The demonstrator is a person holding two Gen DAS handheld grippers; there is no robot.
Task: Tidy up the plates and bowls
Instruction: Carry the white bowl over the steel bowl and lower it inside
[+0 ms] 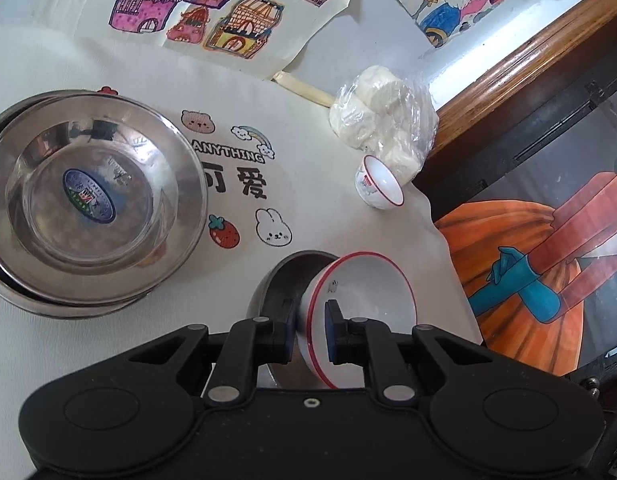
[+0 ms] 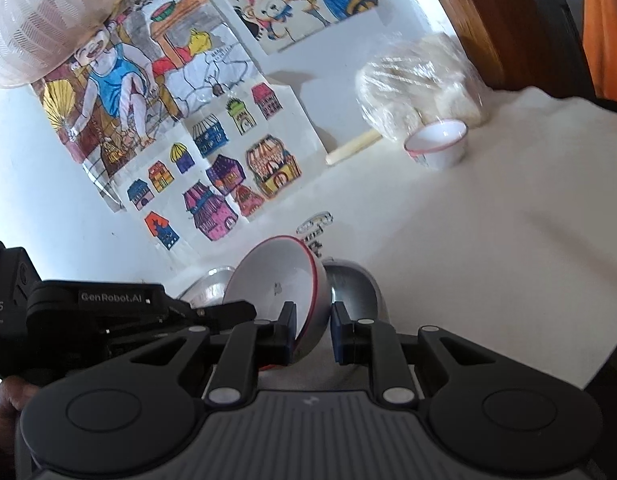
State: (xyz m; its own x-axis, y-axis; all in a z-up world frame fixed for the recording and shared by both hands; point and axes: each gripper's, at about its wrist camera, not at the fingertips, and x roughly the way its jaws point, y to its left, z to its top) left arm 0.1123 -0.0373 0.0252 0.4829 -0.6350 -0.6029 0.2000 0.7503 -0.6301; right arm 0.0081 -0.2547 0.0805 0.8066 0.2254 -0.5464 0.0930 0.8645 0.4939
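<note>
Surface: white table (image 1: 340, 240) with printed cartoon cloth and children's drawings (image 1: 212, 12) lying beyond the grippers; a wooden edge runs on the far right.
Left gripper (image 1: 310, 330): closed on the rim of the red-rimmed white bowl (image 1: 360, 304), 1 pad inside and 1 outside, so the bowl hangs tilted on its side.
Right gripper (image 2: 312, 330): its jaws stand around the same bowl's wall, but a gap shows at the right pad; I cannot tell if it grips.
Steel bowl (image 1: 280, 280): directly under and behind the held bowl, touching it; probably the white bowl is being lifted out of it or set into it.
Steel plates (image 1: 92, 200): stacked to the far left of the left gripper, already nested, which saves place.
Small cup (image 1: 378, 184): ahead and slightly right, tipped against a plastic bag (image 1: 384, 120) of white buns.
Judgement: sorting by kind seems half done; the tilted bowl may slip.
</note>
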